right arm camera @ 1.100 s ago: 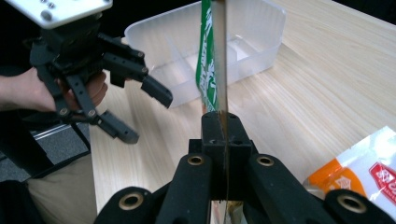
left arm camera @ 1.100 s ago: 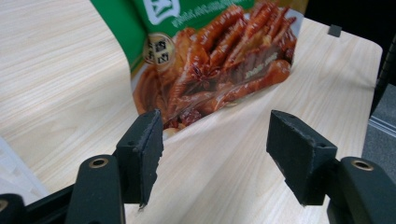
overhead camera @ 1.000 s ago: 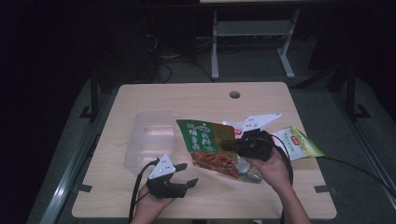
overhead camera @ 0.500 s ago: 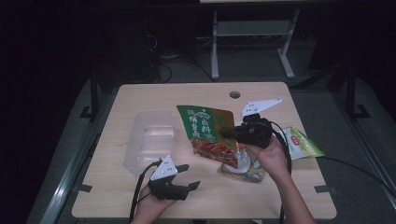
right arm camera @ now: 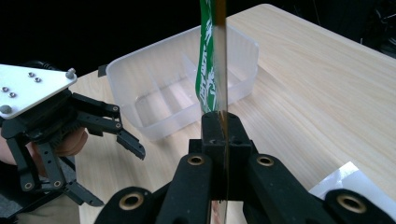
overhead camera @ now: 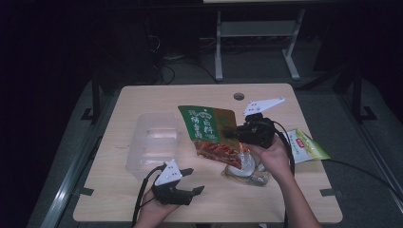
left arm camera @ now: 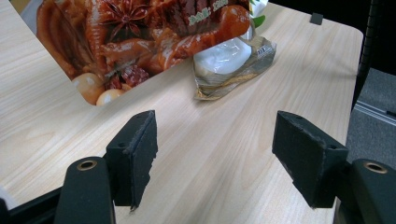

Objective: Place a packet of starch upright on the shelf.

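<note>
Three snack packets (overhead camera: 209,130) (overhead camera: 247,172) (overhead camera: 306,147), one clear plastic box (overhead camera: 154,142), one wooden table (overhead camera: 142,99) and two claws (overhead camera: 190,183) (right arm camera: 219,126).

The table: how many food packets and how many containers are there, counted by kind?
Food packets: 3 (green braised-meat pouch held up by the right gripper, clear crumpled packet, light green sachet)
Clear plastic containers: 1
Total: 4 things on or over the table
</note>
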Available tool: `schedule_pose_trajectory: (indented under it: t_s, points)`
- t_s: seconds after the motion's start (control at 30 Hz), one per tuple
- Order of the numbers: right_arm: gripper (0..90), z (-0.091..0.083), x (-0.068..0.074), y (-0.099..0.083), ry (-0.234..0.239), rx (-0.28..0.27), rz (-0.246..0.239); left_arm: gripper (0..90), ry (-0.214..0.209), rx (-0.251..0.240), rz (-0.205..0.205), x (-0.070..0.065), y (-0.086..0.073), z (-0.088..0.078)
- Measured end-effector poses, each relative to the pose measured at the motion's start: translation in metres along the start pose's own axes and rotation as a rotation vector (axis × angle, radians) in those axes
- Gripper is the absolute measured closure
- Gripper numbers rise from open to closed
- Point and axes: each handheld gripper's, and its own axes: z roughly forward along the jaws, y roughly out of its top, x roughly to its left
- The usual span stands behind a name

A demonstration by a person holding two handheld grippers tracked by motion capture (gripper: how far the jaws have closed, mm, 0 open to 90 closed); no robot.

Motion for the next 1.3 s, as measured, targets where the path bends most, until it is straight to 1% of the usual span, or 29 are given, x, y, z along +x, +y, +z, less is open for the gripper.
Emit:
schedule_pose_trajectory:
  t_s: [0.1, 0.13, 0.23, 0.27, 0.3, 0.37, 0.4, 0.47, 0.5, 0.53, 0.57, 0.6, 0.63, 0.67, 0.7, 0.73, 0.8, 0.83, 0.9, 0.93, 0.97, 1.0, 1.03, 1.07, 1.1, 1.17, 1.2, 1.27, 1.3]
  points:
    - [89.3, 0.000, 0.001, 0.004, -0.004, -0.002, 0.002, 30.0, 0.000, 0.005, 0.007, 0.000, 0.000, 0.000]
    - [89.3, 0.000, 0.000, 0.006, -0.008, -0.002, -0.006, 30.0, 0.000, 0.009, 0.007, -0.001, 0.000, 0.000]
    - [89.3, 0.001, 0.000, 0.016, -0.014, 0.001, -0.014, 29.9, -0.008, 0.014, -0.007, -0.001, 0.000, 0.000]
    - [89.3, 0.001, 0.000, 0.016, -0.014, 0.001, -0.014, 29.8, -0.008, 0.014, -0.007, -0.001, 0.000, 0.000]
    - [89.3, 0.003, -0.001, 0.021, -0.018, 0.000, -0.016, 29.7, -0.007, 0.011, -0.004, -0.001, 0.000, 0.000]
    - [89.3, 0.004, -0.001, 0.024, -0.018, -0.001, -0.016, 29.7, -0.006, 0.016, -0.001, -0.001, 0.000, 0.000]
    - [89.3, 0.007, -0.002, 0.031, -0.018, -0.004, -0.026, 29.7, -0.004, 0.016, 0.001, 0.000, 0.000, -0.001]
    - [89.4, 0.008, -0.002, 0.034, -0.021, -0.005, -0.029, 29.7, -0.007, 0.012, -0.003, -0.001, 0.000, -0.001]
    - [89.3, 0.010, -0.003, 0.041, -0.020, -0.009, -0.040, 29.7, -0.008, 0.006, -0.004, -0.001, 0.000, 0.000]
    - [89.3, 0.010, -0.003, 0.041, -0.020, -0.009, -0.040, 29.7, -0.008, 0.006, -0.004, -0.001, 0.000, 0.000]
    - [89.4, 0.013, -0.004, 0.048, -0.016, -0.010, -0.043, 29.7, -0.005, 0.005, -0.004, -0.002, 0.000, 0.001]
    - [89.4, 0.013, -0.004, 0.048, -0.016, -0.010, -0.043, 29.6, -0.005, 0.005, -0.004, -0.002, 0.000, 0.001]
    - [89.4, 0.018, -0.005, 0.056, -0.016, -0.010, -0.047, 29.6, -0.005, 0.001, -0.008, -0.002, 0.000, 0.002]
    - [89.4, 0.018, -0.005, 0.056, -0.016, -0.010, -0.047, 29.6, -0.005, 0.001, -0.008, -0.002, 0.000, 0.002]
    - [89.4, 0.022, -0.005, 0.064, -0.010, -0.008, -0.050, 29.6, -0.005, 0.005, -0.012, -0.002, 0.000, 0.003]
    - [89.4, 0.022, -0.005, 0.064, -0.010, -0.008, -0.050, 29.6, -0.005, 0.005, -0.012, -0.002, 0.000, 0.003]
    - [89.4, 0.027, -0.005, 0.072, -0.004, -0.013, -0.048, 29.6, -0.010, 0.006, -0.018, -0.002, -0.001, 0.004]
    - [89.4, 0.033, -0.006, 0.079, 0.000, -0.017, -0.048, 29.6, -0.014, 0.010, -0.021, -0.003, -0.001, 0.005]
    - [89.4, 0.038, -0.006, 0.087, 0.003, -0.020, -0.050, 29.6, -0.016, 0.017, -0.009, -0.003, -0.002, 0.006]
    - [89.4, 0.038, -0.006, 0.087, 0.003, -0.020, -0.050, 29.6, -0.016, 0.017, -0.009, -0.003, -0.002, 0.006]
    - [89.3, 0.041, -0.005, 0.091, 0.004, -0.021, -0.052, 29.6, -0.018, 0.017, -0.012, -0.003, -0.002, 0.007]
    - [89.3, 0.044, -0.005, 0.094, 0.006, -0.018, -0.054, 29.5, -0.019, 0.025, -0.005, -0.003, -0.002, 0.007]
    - [89.3, 0.050, -0.004, 0.101, 0.012, -0.018, -0.061, 29.5, -0.022, 0.026, -0.009, -0.004, -0.003, 0.008]
    - [89.3, 0.050, -0.004, 0.101, 0.012, -0.018, -0.061, 29.5, -0.022, 0.026, -0.009, -0.004, -0.003, 0.008]
    - [89.3, 0.057, -0.003, 0.107, 0.017, -0.017, -0.066, 29.5, -0.027, 0.025, -0.007, -0.004, -0.002, 0.008]
    - [89.3, 0.060, -0.003, 0.110, 0.022, -0.019, -0.067, 29.5, -0.025, 0.014, -0.012, -0.005, -0.001, 0.008]
    - [89.3, 0.068, -0.003, 0.116, 0.028, -0.014, -0.068, 29.5, -0.024, 0.009, -0.018, -0.005, -0.001, 0.008]
    - [89.3, 0.072, -0.003, 0.119, 0.028, -0.010, -0.074, 29.5, -0.024, 0.013, -0.017, -0.005, -0.001, 0.008]
    - [89.3, 0.080, -0.003, 0.124, 0.030, -0.010, -0.076, 29.5, -0.024, 0.014, -0.017, -0.005, -0.001, 0.007]
